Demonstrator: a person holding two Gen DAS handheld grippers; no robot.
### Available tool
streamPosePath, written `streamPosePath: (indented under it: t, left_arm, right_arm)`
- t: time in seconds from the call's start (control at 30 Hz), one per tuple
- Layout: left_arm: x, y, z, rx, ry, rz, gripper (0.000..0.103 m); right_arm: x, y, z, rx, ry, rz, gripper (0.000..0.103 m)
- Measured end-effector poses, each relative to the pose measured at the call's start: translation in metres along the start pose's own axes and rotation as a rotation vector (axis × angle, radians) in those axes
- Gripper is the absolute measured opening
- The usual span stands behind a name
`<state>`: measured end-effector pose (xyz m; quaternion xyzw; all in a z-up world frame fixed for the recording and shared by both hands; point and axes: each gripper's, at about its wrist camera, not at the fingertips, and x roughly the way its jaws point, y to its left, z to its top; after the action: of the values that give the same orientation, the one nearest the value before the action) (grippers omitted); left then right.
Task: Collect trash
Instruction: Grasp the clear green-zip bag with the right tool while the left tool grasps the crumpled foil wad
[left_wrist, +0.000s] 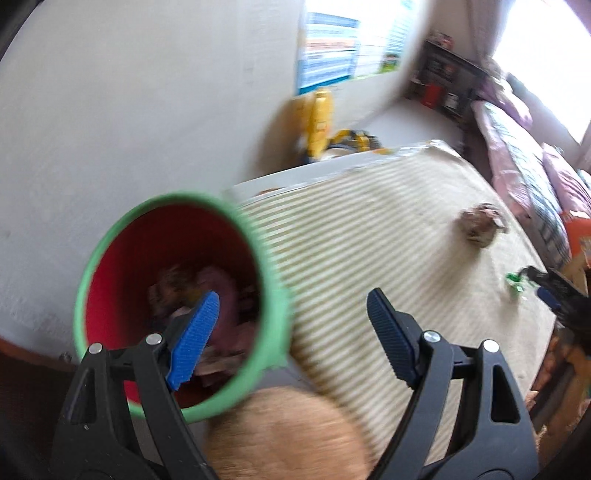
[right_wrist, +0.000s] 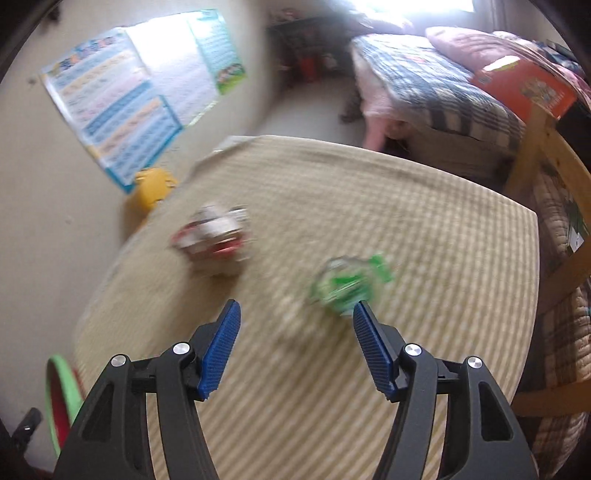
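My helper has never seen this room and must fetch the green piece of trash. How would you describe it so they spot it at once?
Find the striped beige mat spread on the surface beside the bed. Two crumpled pieces of trash lie on it; the green wrapper is the one just ahead of the open right gripper. Its bright green and clear crinkled look sets it apart from the red and white wrapper to its left.

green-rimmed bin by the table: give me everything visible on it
The bin is round, with a pale green outside and rim and a red inside; it looks like plastic. It stands open beside the striped tablecloth, against the wall. Crumpled trash, purplish and brownish, already lies in the bottom. The left tool hangs open over it, one blue fingertip in front of the mouth. The right wrist view shows only an edge.
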<state>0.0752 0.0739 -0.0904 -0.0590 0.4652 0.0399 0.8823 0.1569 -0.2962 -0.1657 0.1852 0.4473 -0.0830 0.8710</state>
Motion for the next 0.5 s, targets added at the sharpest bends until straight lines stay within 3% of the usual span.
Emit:
streamPosePath:
  t: [0.13, 0.17, 0.23, 0.27, 0.33, 0.5]
  left_arm:
    - [0.010, -0.054, 0.020, 0.089, -0.019, -0.044, 0.084]
    - [0.015, -0.071, 0.027, 0.115, -0.018, -0.064, 0.084]
    - [0.026, -0.096, 0.038, 0.150, -0.008, -0.085, 0.085]
    - [0.030, -0.106, 0.043, 0.161, -0.004, -0.101, 0.086]
    - [0.038, -0.132, 0.052, 0.181, 0.003, -0.138, 0.088]
    - [0.071, -0.189, 0.072, 0.211, 0.030, -0.195, 0.092]
  right_arm:
    - [0.024, -0.006, 0.010, -0.018, 0.045, 0.013, 0.062]
    - [0.030, -0.007, 0.012, -0.028, 0.054, 0.024, 0.058]
    - [0.032, -0.011, 0.010, -0.045, 0.070, 0.039, 0.034]
    - [0.032, -0.013, 0.009, -0.050, 0.084, 0.050, 0.013]
    - [0.022, -0.020, 0.005, -0.043, 0.078, 0.082, 0.008]
    - [-0.027, -0.037, -0.027, -0.043, 0.040, 0.156, 0.008]
